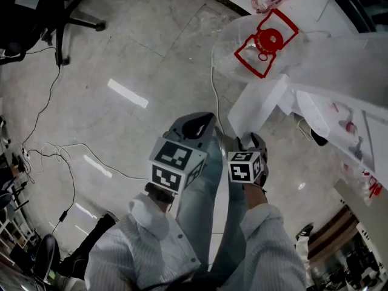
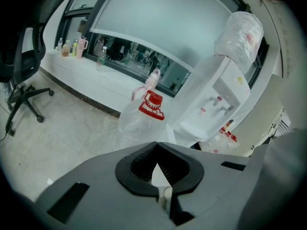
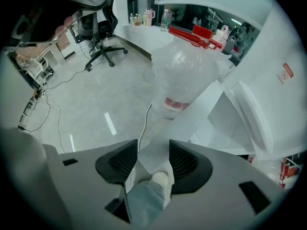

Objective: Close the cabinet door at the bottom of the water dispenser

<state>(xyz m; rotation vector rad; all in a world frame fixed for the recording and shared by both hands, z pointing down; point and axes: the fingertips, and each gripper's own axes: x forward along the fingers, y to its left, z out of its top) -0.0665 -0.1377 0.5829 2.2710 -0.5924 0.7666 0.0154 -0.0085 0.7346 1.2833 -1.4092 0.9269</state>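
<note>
Office interior: a swivel chair (image 1: 73, 8) at upper left, loose cables (image 1: 48, 153) trailing across the polished floor (image 1: 139, 53), a white water dispenser (image 2: 218, 97) at right with a spare water jug (image 2: 139, 121) beside it, and drink bottles (image 2: 100, 56) on a long window ledge (image 2: 72, 73).

The white cabinet door (image 3: 192, 114) stands swung wide open, angled outward from the water dispenser's (image 2: 217, 98) base.
</note>
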